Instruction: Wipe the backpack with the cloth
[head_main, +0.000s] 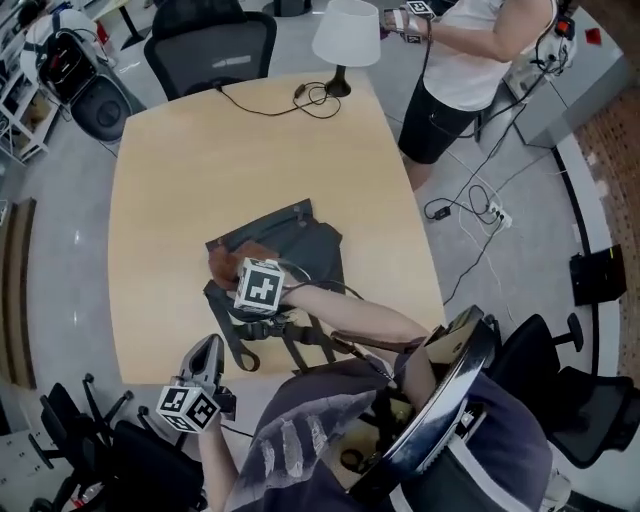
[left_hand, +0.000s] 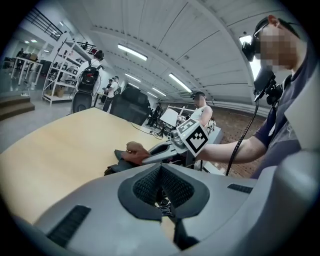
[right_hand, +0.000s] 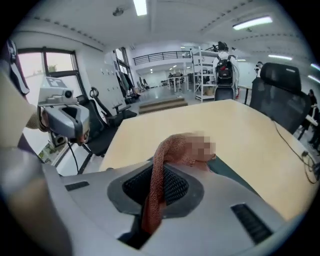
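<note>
right gripper (right_hand: 159, 176) — jaws pinching rust-brown cloth (right_hand: 172, 149) on grey backpack's (head_main: 305, 243) left side | left gripper (head_main: 207, 352) — jaws pressed together, empty, at wooden table's (head_main: 200, 150) near edge

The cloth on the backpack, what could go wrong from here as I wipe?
1. Nothing pins the backpack: the left gripper hangs shut at the table edge, so strokes may drag it.
2. The right gripper pinches only a thin fold of the cloth; it might pull free.
3. Loose straps near the edge could snag the jaws.
</note>
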